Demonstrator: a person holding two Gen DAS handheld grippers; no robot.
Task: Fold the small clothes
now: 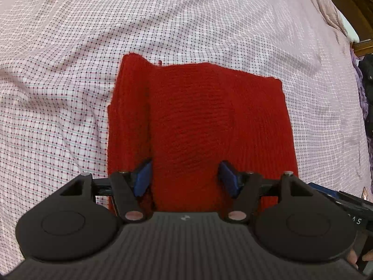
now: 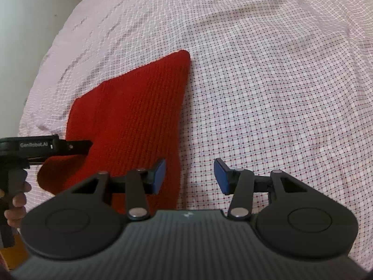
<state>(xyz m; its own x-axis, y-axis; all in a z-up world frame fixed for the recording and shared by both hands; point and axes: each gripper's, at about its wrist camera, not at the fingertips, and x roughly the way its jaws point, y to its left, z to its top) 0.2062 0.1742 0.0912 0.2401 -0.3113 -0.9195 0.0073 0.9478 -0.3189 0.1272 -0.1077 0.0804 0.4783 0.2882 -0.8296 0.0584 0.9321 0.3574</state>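
Red ribbed knit garment (image 1: pixel 209 121), thin crinkled checked cotton sheet (image 1: pixel 70 93), matt black plastic tongs (image 1: pixel 185 177)

"GenRobot.AI" stands in pale letters on the black body of the left gripper (image 2: pixel 70 148), beside the red knitted garment (image 2: pixel 130 116) (in the left wrist view only blurred letters show on the other device).

Red knit garment (image 1: pixel 209 121) — folded into a rough rectangle — lies flat on the bed.

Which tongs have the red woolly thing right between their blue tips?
The left tongs: both blue tips sit over the red knit garment. The right tongs reach past its edge, open over the checked bedsheet.
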